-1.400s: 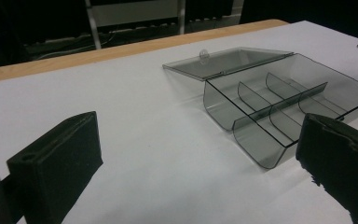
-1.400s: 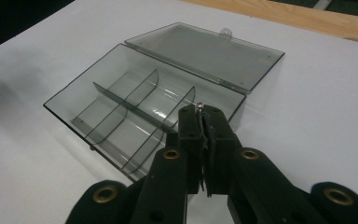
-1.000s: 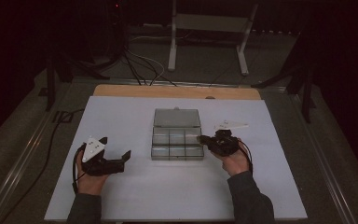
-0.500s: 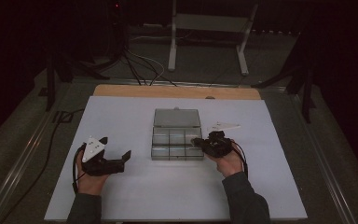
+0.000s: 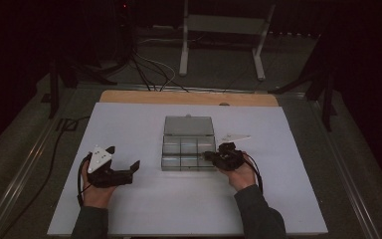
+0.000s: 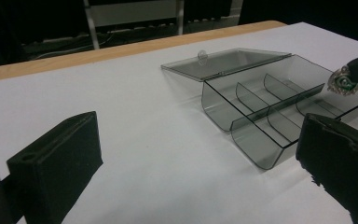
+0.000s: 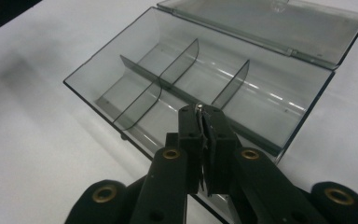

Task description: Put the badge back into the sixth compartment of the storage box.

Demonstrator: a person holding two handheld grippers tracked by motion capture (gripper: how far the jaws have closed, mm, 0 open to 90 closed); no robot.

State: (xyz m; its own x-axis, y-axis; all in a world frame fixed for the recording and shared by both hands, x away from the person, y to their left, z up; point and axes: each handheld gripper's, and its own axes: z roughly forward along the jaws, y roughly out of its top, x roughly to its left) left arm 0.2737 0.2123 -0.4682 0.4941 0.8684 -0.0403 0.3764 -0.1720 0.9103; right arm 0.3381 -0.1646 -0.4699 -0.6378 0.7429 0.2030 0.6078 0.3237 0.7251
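Jaws of the right gripper [image 7: 200, 112] pinch a small metal piece [image 7: 198, 107] over the open clear box [image 5: 188, 147] mid-table, while the left gripper [image 5: 124, 162] rests spread nearby.

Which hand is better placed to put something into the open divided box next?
Right. The right gripper hangs over the box rim, pinching a small metal piece. The left gripper rests open on the table, apart from it.
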